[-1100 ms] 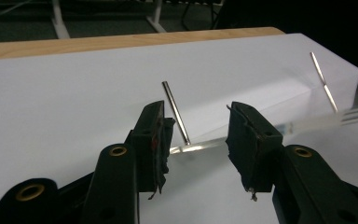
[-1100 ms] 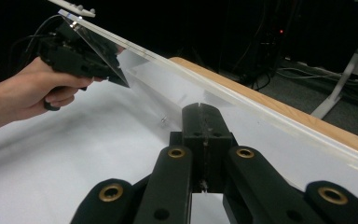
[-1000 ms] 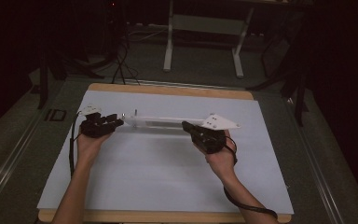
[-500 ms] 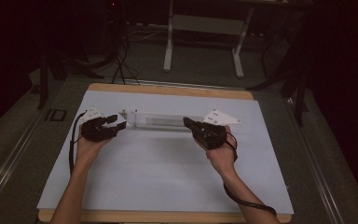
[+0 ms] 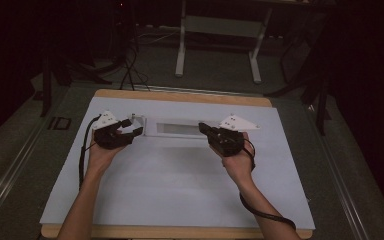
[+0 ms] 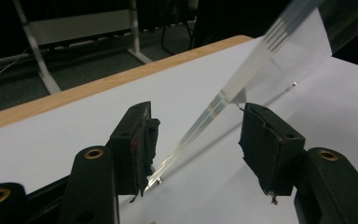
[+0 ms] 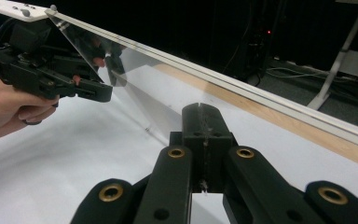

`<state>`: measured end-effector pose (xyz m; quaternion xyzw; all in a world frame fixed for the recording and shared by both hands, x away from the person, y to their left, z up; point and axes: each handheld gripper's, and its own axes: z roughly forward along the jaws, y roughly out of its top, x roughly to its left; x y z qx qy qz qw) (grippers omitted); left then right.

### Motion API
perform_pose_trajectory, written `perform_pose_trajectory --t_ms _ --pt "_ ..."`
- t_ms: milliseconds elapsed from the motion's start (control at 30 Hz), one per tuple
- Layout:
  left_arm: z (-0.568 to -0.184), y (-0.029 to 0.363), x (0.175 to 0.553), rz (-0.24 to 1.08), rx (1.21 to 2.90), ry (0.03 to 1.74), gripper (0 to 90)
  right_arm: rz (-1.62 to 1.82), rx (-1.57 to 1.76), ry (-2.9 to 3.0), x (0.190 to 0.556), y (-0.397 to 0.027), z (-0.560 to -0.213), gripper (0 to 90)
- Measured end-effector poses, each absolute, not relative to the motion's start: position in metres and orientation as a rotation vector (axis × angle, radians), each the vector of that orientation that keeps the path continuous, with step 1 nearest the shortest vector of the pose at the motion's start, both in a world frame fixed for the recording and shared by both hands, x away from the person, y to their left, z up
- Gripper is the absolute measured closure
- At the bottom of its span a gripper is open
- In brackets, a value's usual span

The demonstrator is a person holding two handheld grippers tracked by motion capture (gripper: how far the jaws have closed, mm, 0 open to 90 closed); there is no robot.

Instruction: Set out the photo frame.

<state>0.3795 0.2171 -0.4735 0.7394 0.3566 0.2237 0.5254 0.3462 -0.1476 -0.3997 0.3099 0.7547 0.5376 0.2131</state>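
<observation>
- High view: my left gripper [image 5: 131,131] sits at the left end of a clear plastic panel [image 5: 176,127] that stands on edge across the white table sheet [image 5: 180,190]. Its jaws are spread, having just been opening, and they do not press on the panel. My right gripper [image 5: 206,129] is at the panel's other end, jaws clenched together there. My two hands are well apart, with the panel spanning the gap between them.
- Left gripper view: my two black pads [image 6: 140,140] stand wide apart. The panel's thin lower edge [image 6: 200,126] runs between them, from near the left pad up toward the top right, touching neither pad that I can make out. The wooden table edge [image 6: 74,91] crosses behind.
- Right gripper view: my jaws [image 7: 204,122] are pressed tight together; I cannot tell for certain what is pinched between them, but the panel's [image 7: 177,60] corner meets them. The panel slants away to the upper left, where my left gripper [image 7: 100,91] and hand [image 7: 9,109] show beside its far end.
</observation>
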Motion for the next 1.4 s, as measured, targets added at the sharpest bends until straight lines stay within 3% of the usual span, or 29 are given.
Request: perform_pose_trajectory --t_ms 800,1000,1167,1400 --pt "-0.472 0.203 0.389 0.562 1.767 0.834 49.6 1.439 0.917 2.077 0.360 -0.155 -0.403 88.9" --pt "-0.472 0.202 0.393 0.563 1.748 0.857 49.5 1.379 0.906 2.087 0.362 -0.158 -0.410 75.4" --pt "-0.471 0.202 0.394 0.569 1.744 0.862 49.5 1.368 0.889 2.109 0.364 -0.164 -0.413 58.7" --pt "-0.472 0.202 0.394 0.567 1.746 0.856 49.6 1.322 0.912 2.102 0.367 -0.177 -0.420 51.9"
